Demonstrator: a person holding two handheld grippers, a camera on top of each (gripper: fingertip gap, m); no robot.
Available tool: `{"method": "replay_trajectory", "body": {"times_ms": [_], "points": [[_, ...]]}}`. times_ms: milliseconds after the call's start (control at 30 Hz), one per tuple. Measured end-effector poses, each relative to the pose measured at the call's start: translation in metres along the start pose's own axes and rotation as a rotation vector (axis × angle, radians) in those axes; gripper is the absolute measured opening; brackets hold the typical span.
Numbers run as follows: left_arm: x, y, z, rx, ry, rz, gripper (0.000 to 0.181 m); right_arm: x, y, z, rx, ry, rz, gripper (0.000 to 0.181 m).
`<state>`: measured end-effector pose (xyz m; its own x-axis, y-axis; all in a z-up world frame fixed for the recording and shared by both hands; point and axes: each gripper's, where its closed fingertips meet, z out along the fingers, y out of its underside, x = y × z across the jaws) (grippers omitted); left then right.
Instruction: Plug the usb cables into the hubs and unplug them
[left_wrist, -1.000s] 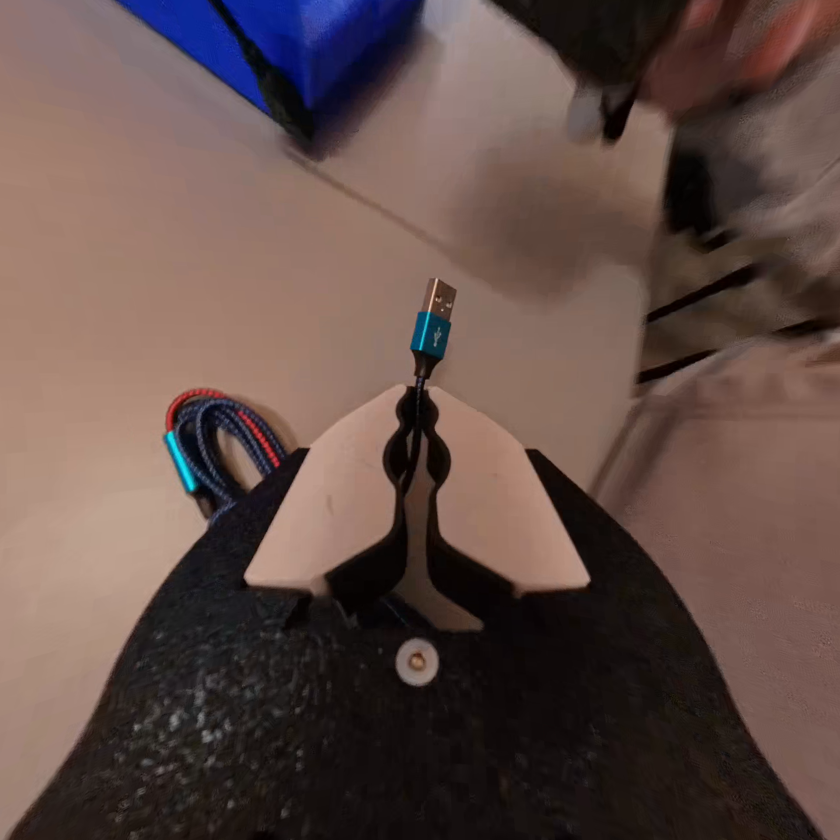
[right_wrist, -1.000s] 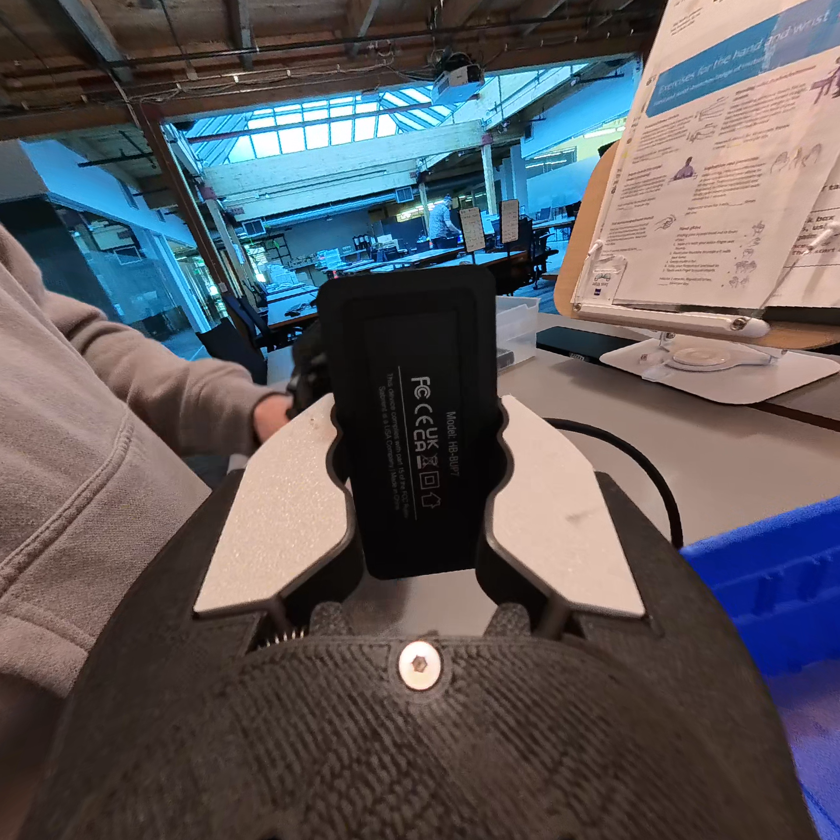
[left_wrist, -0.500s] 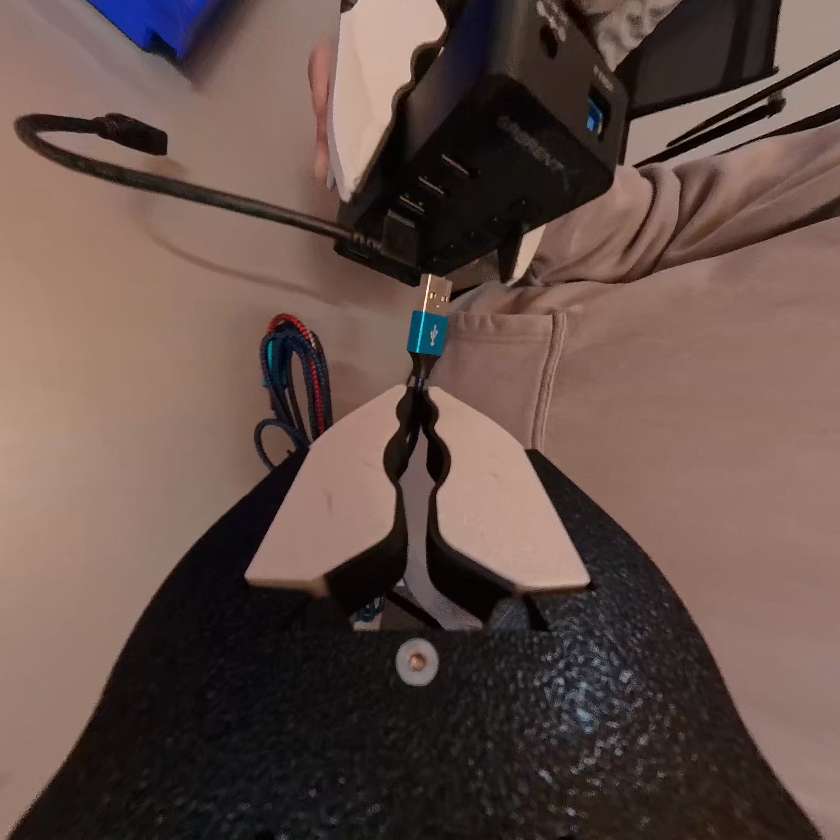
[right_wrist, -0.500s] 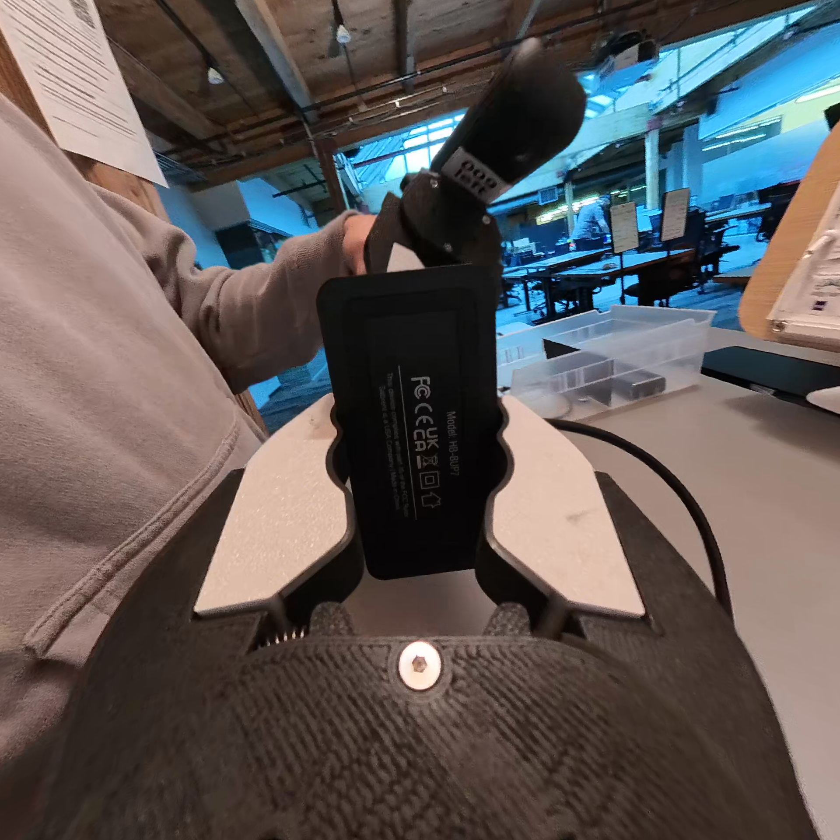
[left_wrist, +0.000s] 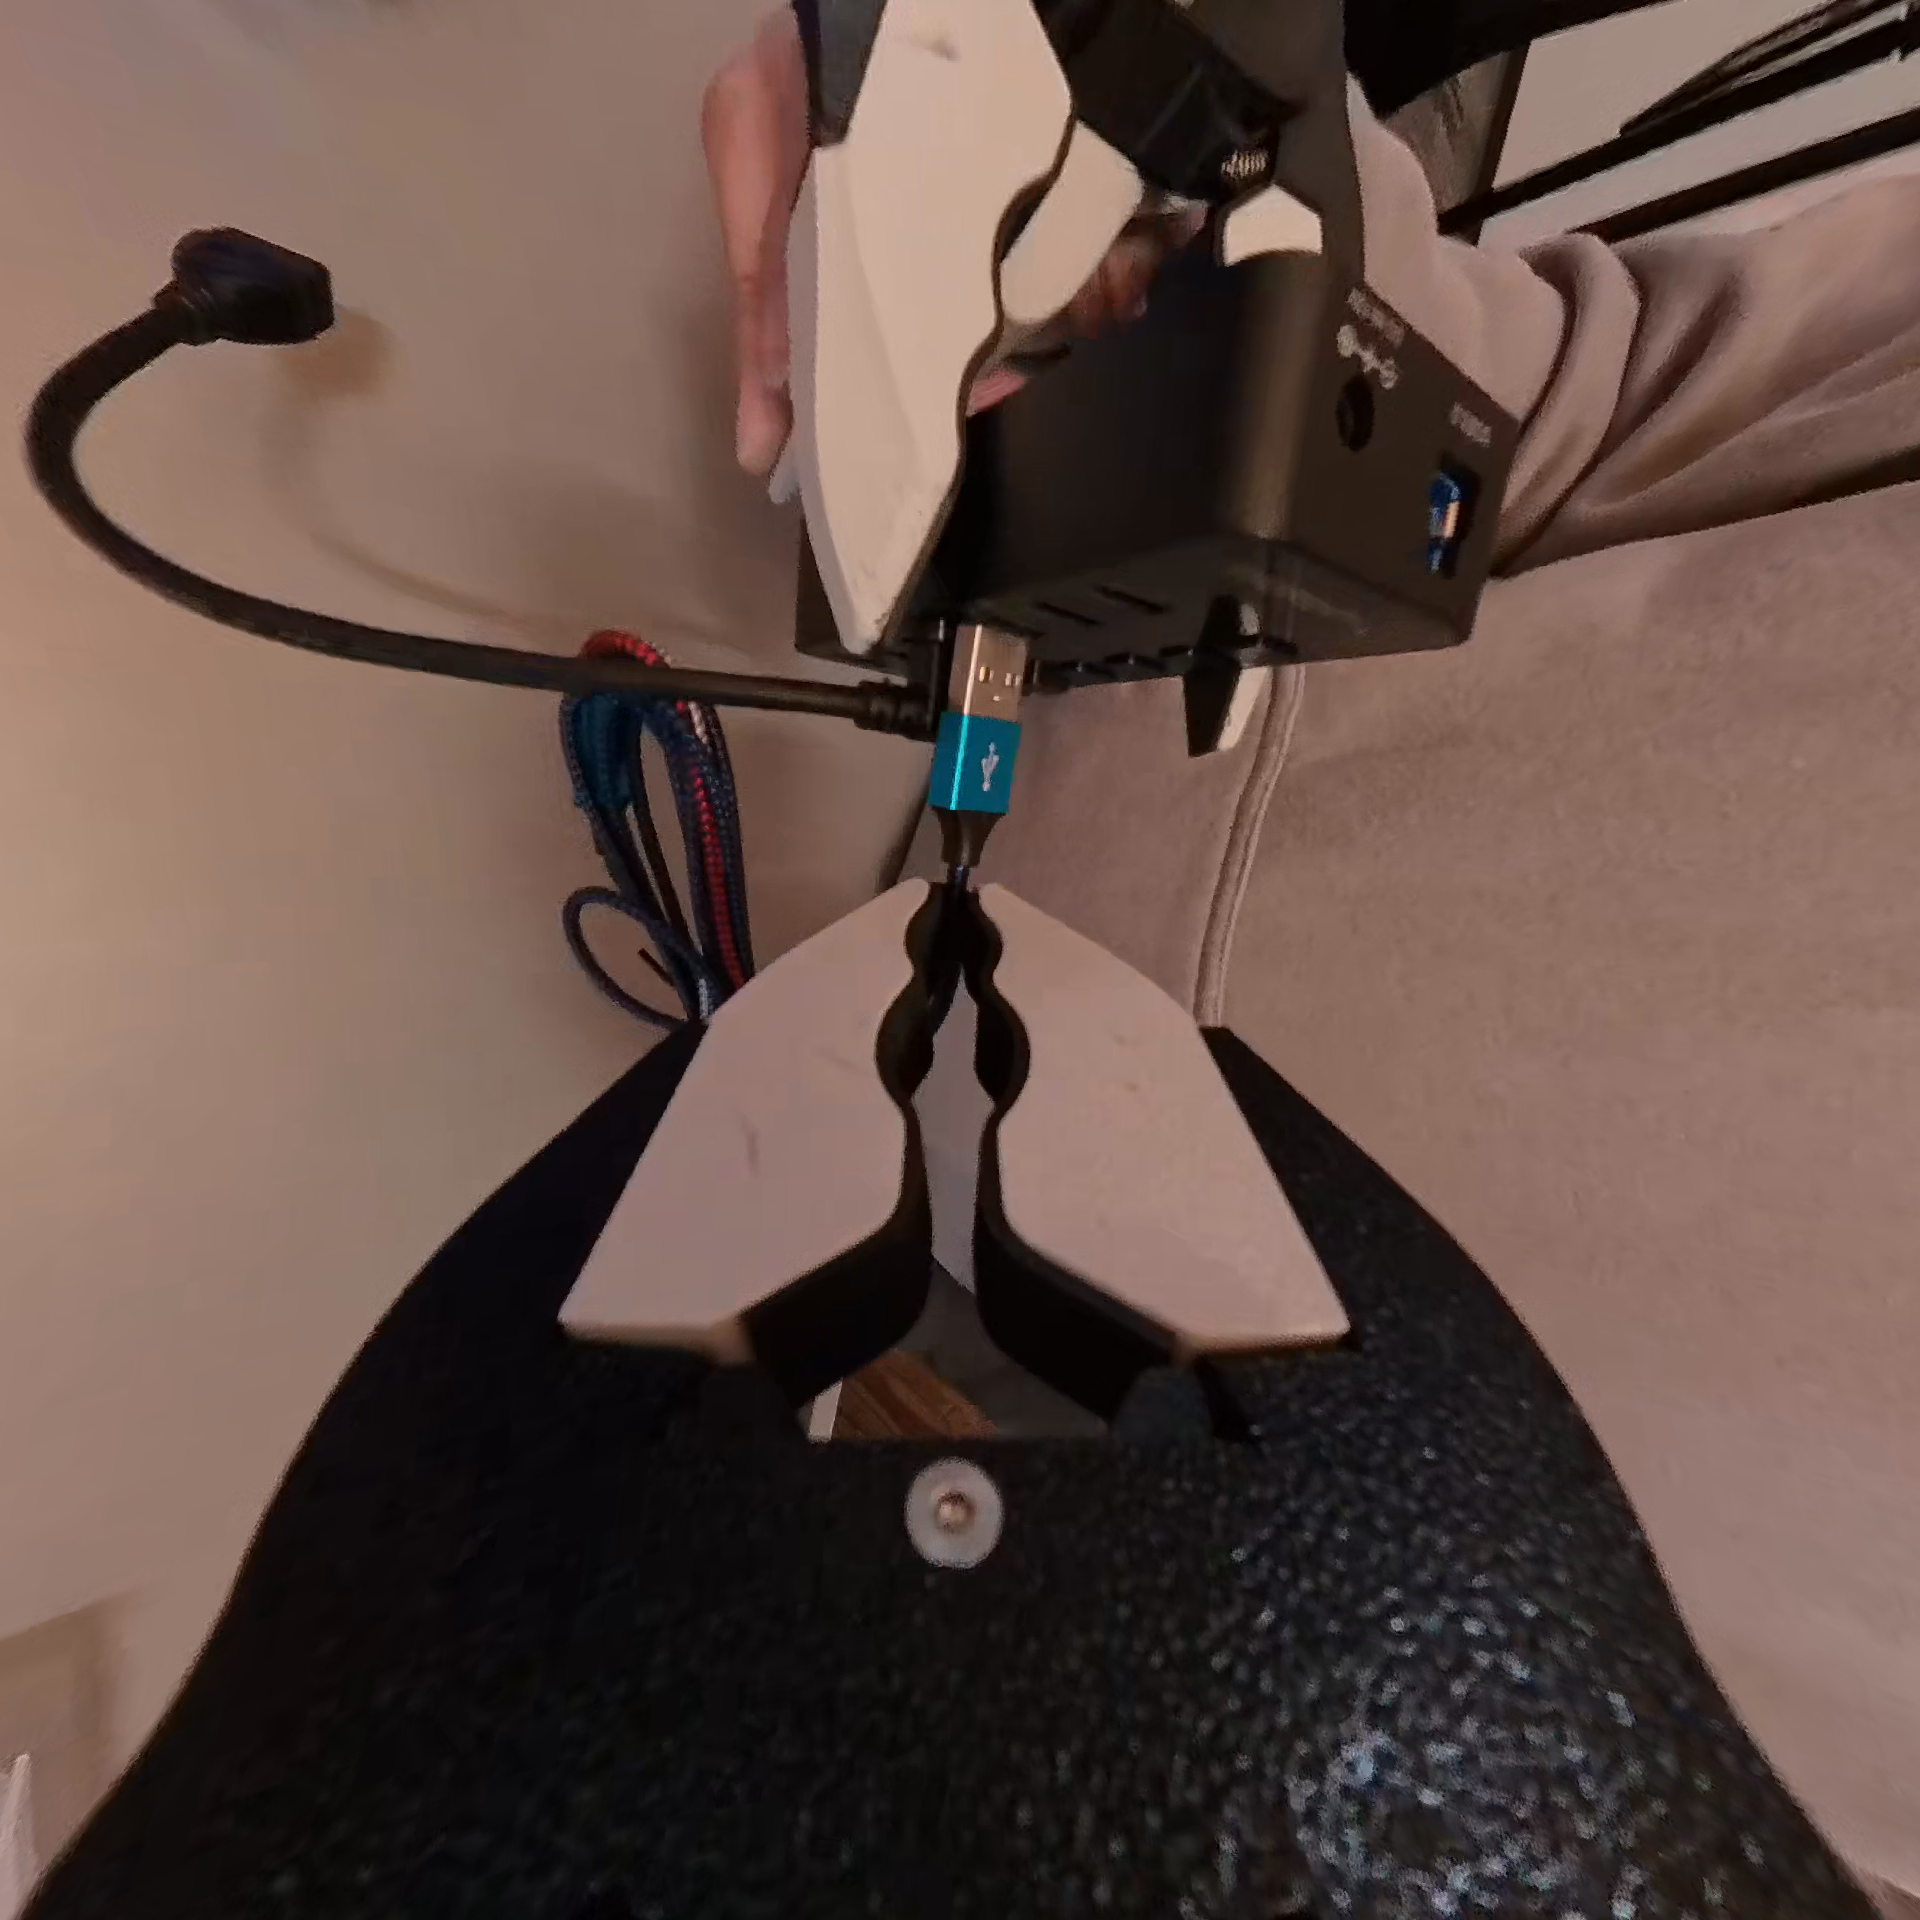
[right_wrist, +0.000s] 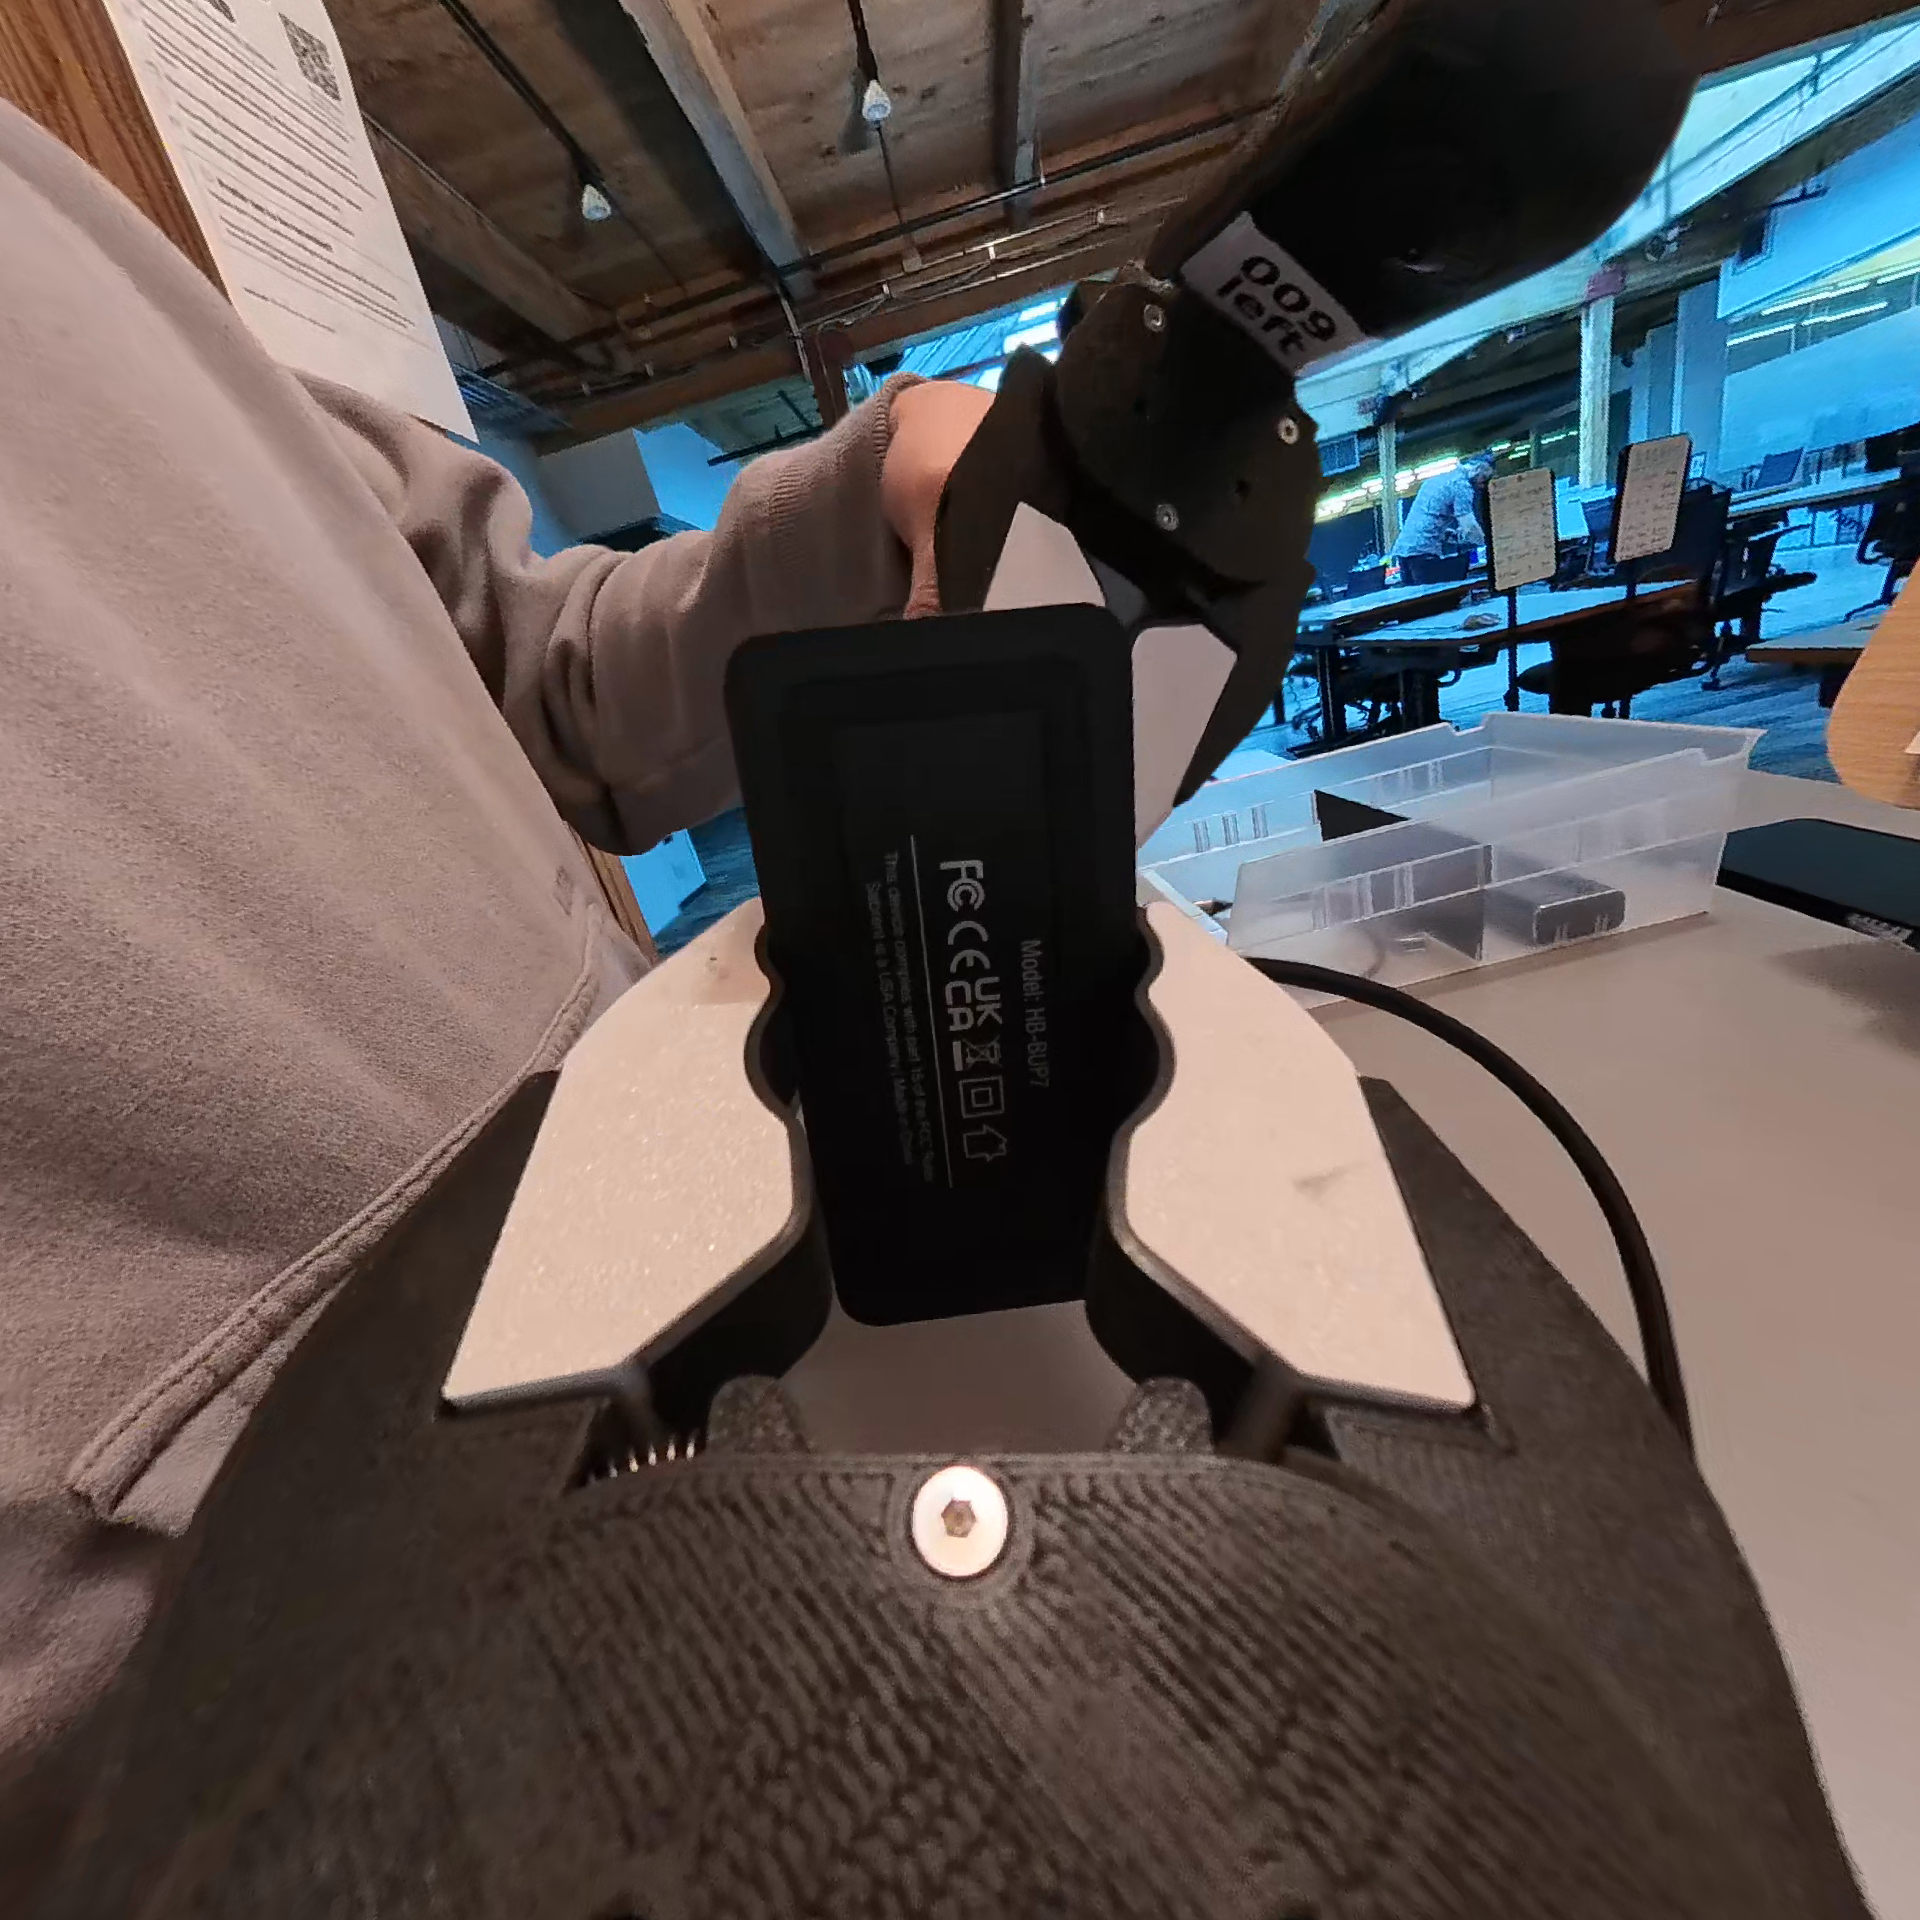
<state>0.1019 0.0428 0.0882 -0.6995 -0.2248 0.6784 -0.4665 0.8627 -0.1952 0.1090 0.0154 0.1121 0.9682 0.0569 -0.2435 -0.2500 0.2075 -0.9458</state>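
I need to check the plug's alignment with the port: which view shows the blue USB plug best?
The left wrist view: the blue USB plug stands just past the left gripper, its metal tip at the hub port face. In the right wrist view the hub hides the plug entirely.

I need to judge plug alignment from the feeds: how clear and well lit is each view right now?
Left wrist view: warm, dim light; the plug and hub ports are fairly sharp, while the black cable at the left edge is smeared, and wide-angle bending shows. Right wrist view: sharp, cool daylight; the hub underside is clear, its ports hidden.
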Motion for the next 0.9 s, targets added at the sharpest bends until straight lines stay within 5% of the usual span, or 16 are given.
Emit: {"method": "replay_trajectory", "body": {"times_ms": [900], "points": [[-0.005, -0.009, 0.011, 0.035, 0.119, -0.058, 0.002, 0.003, 0.012, -0.011, -0.077, 0.016, -0.026, 0.06]]}}
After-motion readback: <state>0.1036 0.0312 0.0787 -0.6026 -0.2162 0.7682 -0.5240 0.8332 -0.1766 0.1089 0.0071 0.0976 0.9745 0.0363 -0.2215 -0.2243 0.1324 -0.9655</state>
